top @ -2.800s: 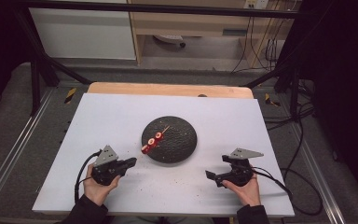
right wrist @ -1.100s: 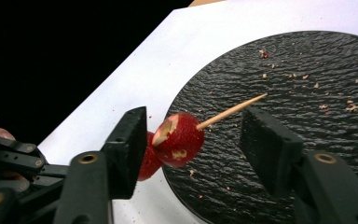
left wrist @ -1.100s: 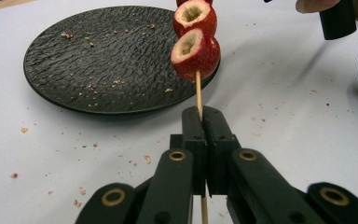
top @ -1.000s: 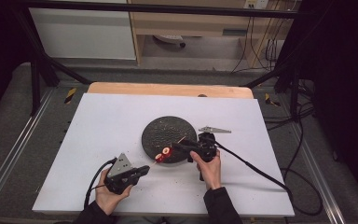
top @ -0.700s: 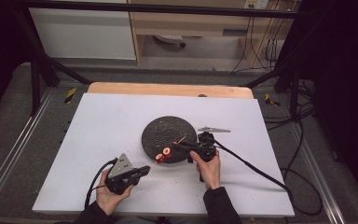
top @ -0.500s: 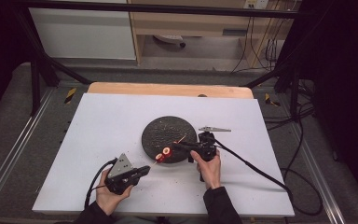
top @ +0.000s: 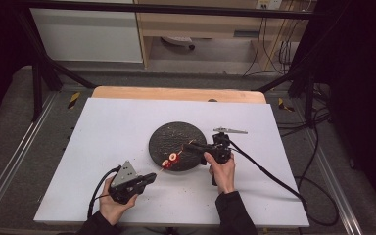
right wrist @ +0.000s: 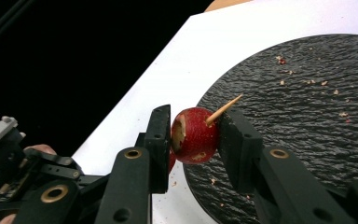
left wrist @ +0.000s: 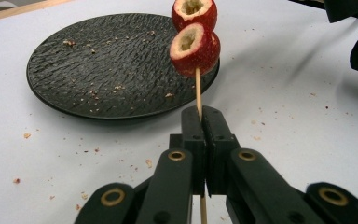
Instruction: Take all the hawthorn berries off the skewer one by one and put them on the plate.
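The left gripper is clamped on the lower part of a thin wooden skewer that carries two hollowed red fruits, one above the other, leaning over the near rim of a black plate. In the high view this gripper lies low on the white table, near the plate's front edge. The right gripper reaches in from the plate's right side; its jaws have just been closing and now pinch the top fruit, the skewer's pointed tip sticking out past it. Crumbs dot the plate and the table
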